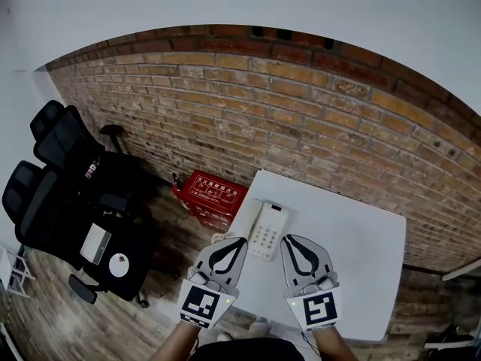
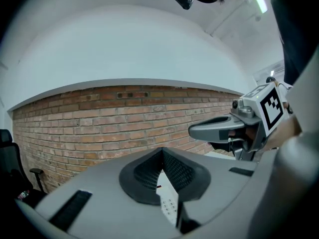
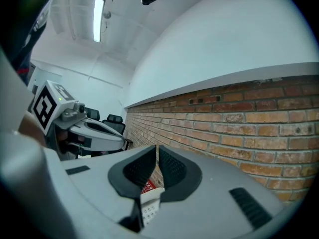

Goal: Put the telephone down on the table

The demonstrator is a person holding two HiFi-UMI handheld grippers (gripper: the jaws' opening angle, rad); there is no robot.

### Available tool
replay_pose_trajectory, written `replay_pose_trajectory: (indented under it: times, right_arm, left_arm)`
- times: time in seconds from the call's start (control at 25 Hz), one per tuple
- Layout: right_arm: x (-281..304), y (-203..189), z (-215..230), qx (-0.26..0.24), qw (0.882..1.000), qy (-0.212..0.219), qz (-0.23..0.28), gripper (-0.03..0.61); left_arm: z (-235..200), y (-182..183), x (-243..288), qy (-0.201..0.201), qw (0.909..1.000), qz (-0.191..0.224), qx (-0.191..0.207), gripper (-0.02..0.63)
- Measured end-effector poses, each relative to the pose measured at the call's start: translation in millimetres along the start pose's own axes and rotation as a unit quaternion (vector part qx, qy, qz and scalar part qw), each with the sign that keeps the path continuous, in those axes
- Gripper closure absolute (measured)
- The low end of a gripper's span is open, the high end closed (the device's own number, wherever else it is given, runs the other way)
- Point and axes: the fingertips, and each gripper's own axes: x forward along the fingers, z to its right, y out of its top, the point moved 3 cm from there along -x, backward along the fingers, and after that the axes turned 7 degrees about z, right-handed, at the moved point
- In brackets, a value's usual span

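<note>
The white telephone [image 1: 264,228] lies on the white table [image 1: 361,254] near its far left corner, handset on the left and keypad on the right. Both grippers hang in the air over the table's near side, short of the phone, side by side and pointing at the brick wall. My left gripper [image 1: 234,241] is shut with nothing in it; through the slit below its jaws [image 2: 162,154] the telephone's keypad [image 2: 168,204] shows. My right gripper [image 1: 290,241] is also shut and empty [image 3: 156,151], with the telephone [image 3: 149,209] showing below its jaws.
A red box [image 1: 209,194] stands on the wooden floor against the brick wall [image 1: 301,119], just beyond the table's left corner. Black office chairs [image 1: 68,194] fill the left. In each gripper view the other gripper [image 2: 219,130] [image 3: 99,133] shows alongside.
</note>
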Motion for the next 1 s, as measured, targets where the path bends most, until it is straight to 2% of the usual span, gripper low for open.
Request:
replay_pose_trajectory:
  times: [0.64,1.0]
  right_arm:
    - [-23.9,47.9,-93.0,-0.005,1.0,-0.028,0.008,0.558]
    - [-41.3,63.4,-130.9,-0.017,0.999,-0.041,0.018,0.56]
  left_arm:
    - [-6.9,26.1,-100.1,-0.036,0.9987,0.037,0.006,0.606]
    - [-2.5,31.8,-136.6,-0.056,0.9971,0.052,0.006,0.606]
